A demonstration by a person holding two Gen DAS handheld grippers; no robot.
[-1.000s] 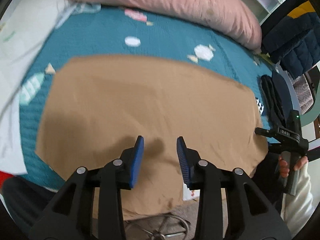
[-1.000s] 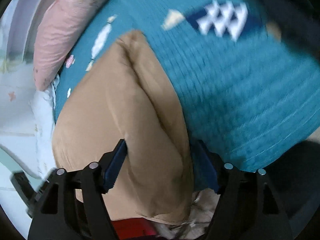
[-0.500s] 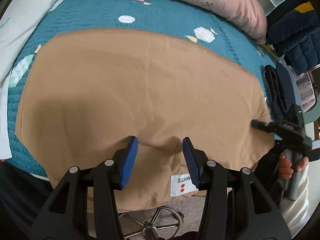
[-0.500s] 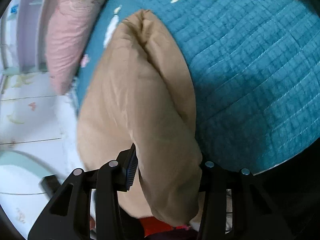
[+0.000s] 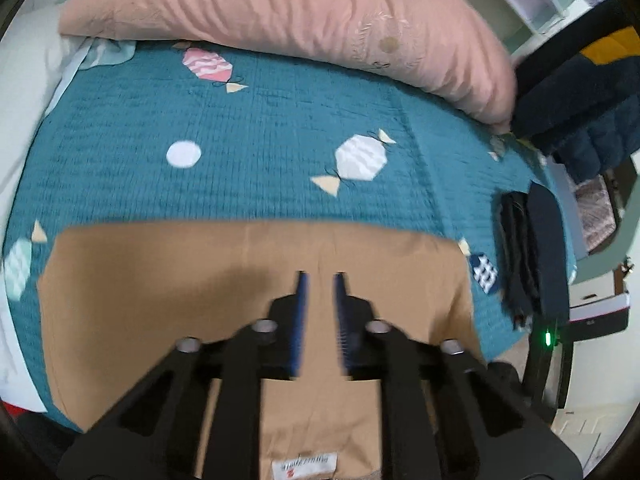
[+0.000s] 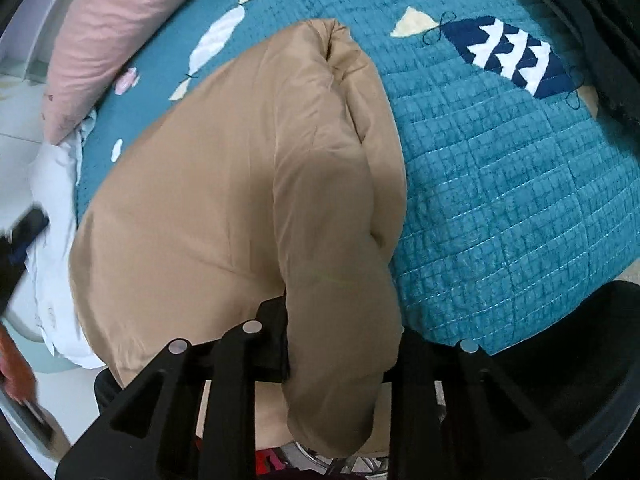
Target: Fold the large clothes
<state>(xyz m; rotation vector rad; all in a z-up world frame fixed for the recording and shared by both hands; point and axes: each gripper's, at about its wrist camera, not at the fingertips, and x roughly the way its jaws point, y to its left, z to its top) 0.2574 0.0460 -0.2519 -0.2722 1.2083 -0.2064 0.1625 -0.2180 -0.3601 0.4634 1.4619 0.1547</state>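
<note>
While right gripper [image 6: 340,344] pinches tan garment [image 6: 224,200], left gripper [image 5: 320,312] seemingly hovers, narrowed.

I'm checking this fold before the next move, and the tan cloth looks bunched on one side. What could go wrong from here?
1. The right claw pinches a thick bundle of the tan cloth; a layer could slip out.
2. The left claw, whose jaws have just been closing, seems to hold nothing, so one-sided pulling may skew the fold.
3. The cloth's near edge overhangs the bed; it may slide off.
</note>
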